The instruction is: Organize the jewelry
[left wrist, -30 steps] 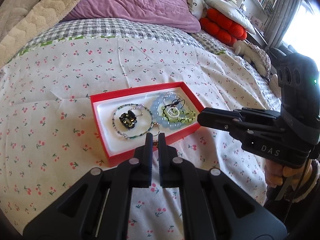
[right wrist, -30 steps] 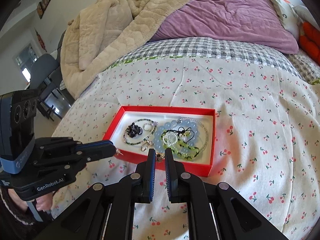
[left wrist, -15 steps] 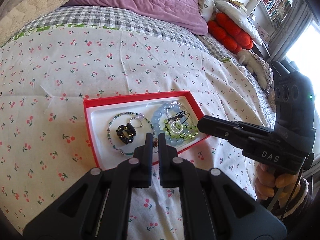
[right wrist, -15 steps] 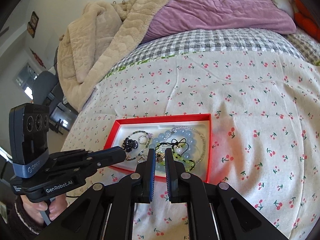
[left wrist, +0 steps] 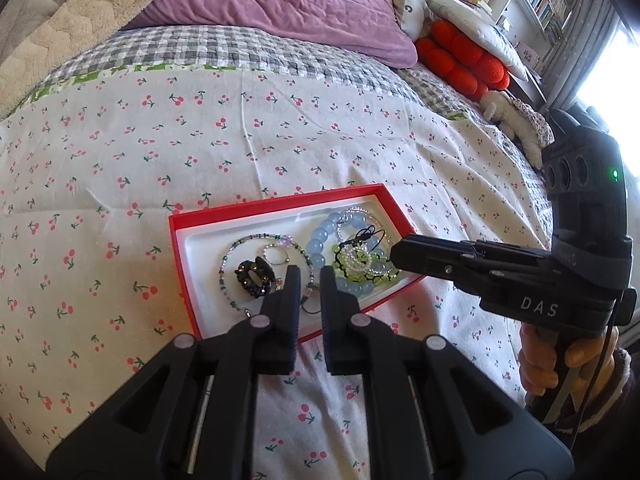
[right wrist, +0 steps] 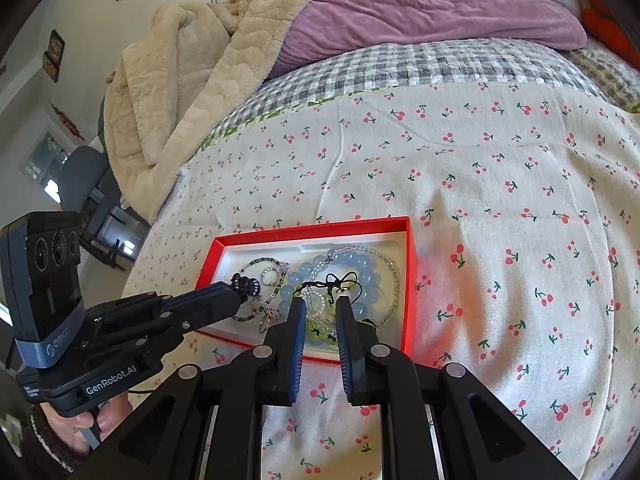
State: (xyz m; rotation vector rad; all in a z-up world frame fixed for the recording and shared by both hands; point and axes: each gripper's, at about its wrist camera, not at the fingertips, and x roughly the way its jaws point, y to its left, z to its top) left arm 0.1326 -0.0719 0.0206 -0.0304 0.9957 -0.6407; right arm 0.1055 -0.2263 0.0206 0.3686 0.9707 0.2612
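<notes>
A red tray (left wrist: 182, 264) with a white lining is seen lying on the bed (left wrist: 280, 128), on a white sheet printed with small cherries, and the jewelry is gathered inside it. At the tray's left end a thin bracelet of small green and purple beads (left wrist: 236, 245) is laid as a loop, with a black beaded ring (left wrist: 253, 275) and a small silver ring (left wrist: 276, 255) inside that loop. At the right end a bracelet of large pale blue beads (left wrist: 316, 246) is piled together with a green beaded bracelet on black cord (left wrist: 370, 276) and a strand of clear beads (right wrist: 390, 280); how these are tangled cannot be told. The left gripper (left wrist: 307, 280) is held over the near rim of the tray, its fingers parted by a narrow gap with nothing held between them, the tips placed near the black ring and the loop of small beads. The right gripper (right wrist: 321, 306) is held over the pile at the right end, its fingers likewise parted a little; green and clear beads are seen in the gap, but no grip on them is shown. In the right wrist view the left gripper's tips are seen just beside the black beaded ring. Beyond the tray a grey checked quilt (right wrist: 400, 68), a purple blanket (right wrist: 420, 0) and a beige fleece blanket (right wrist: 180, 80) are piled at the head of the bed, and red cushions (left wrist: 460, 60) are seen at the far right.
</notes>
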